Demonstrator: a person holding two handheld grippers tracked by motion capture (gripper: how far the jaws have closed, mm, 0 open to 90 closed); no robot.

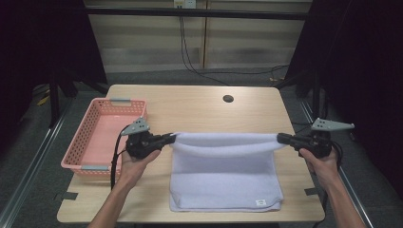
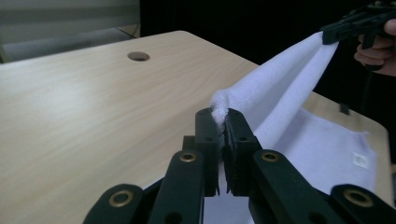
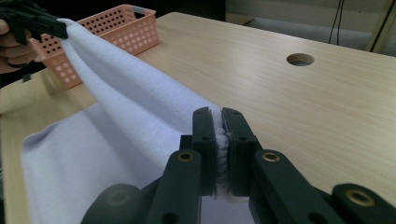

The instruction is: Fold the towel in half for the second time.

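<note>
Pinching towel (image 1: 223,175) corners, both jaws clamped; pink basket (image 1: 102,135) left (beside left gripper (image 1: 172,138)).

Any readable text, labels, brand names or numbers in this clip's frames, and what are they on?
No text can be read here.
Small white tag at the near right corner of the lavender towel: any print is too small to read, in the high view and the left gripper view.
Pale plate on the far wall: too blurred to read.
Pink basket: no marking visible.

High view overhead facing forward, gripper views close along jaws (facing each other), sharing towel (image 1: 223,166).
</note>
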